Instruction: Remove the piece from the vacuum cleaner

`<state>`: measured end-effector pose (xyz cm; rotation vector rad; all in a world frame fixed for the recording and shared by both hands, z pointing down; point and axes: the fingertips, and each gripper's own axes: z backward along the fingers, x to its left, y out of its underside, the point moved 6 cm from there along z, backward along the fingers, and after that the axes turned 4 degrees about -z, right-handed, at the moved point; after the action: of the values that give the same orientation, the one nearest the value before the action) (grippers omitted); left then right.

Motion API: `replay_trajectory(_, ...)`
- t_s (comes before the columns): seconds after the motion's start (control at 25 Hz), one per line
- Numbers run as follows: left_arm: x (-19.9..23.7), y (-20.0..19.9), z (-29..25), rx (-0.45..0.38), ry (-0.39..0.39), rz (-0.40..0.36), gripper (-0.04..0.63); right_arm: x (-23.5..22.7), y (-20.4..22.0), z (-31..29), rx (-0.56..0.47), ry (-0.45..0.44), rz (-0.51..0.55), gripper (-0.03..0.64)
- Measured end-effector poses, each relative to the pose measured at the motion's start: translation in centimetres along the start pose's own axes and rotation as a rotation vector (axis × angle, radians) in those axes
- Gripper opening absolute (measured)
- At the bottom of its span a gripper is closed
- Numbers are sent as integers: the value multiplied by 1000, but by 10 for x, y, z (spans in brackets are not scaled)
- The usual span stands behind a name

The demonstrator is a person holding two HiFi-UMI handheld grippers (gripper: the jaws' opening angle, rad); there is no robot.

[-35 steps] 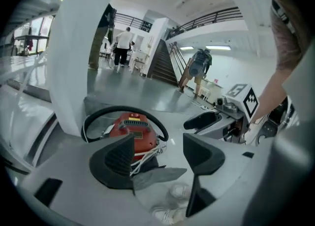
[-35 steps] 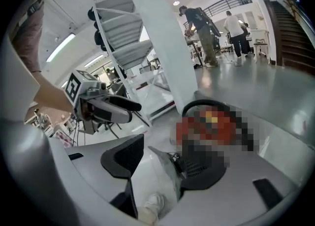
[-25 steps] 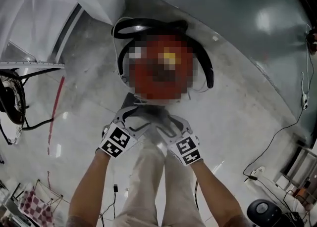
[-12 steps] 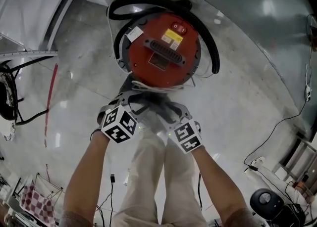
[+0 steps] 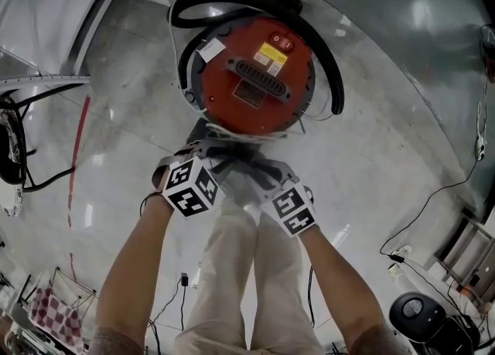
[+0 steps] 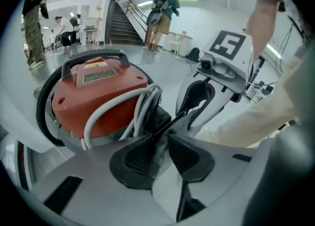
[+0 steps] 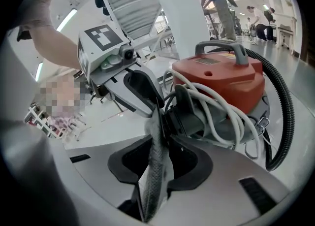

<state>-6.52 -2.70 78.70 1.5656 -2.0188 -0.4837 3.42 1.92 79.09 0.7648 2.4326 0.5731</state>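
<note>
A red vacuum cleaner (image 5: 255, 75) stands on the floor, with a black hose (image 5: 329, 75) looped round it and a white cord (image 5: 232, 135) wound at its near side. A thin grey textured piece (image 5: 236, 164) sticks out from that near side. My left gripper (image 5: 207, 152) and my right gripper (image 5: 267, 166) flank it side by side. In the left gripper view the jaws (image 6: 165, 139) have just been closing and pinch the piece's fuzzy edge (image 6: 160, 155). In the right gripper view the jaws (image 7: 162, 146) have also just been closing, and the grey strip (image 7: 155, 171) runs between their pads.
The person's legs (image 5: 240, 268) stand right below the grippers. A white frame (image 5: 46, 83) and black cables lie at the left, and a round black device (image 5: 418, 316) with cables at the lower right. People and a staircase (image 6: 120, 23) show far off.
Both grippers have sunk toward the vacuum's near side and their jaws have narrowed onto the grey piece. The left gripper's marker cube has rolled.
</note>
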Motion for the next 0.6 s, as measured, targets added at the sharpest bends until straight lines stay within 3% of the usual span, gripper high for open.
replay_trajectory(0.6, -20, 15, 9, 16, 1, 103, 74, 9, 7, 3, 12, -4, -17, 55)
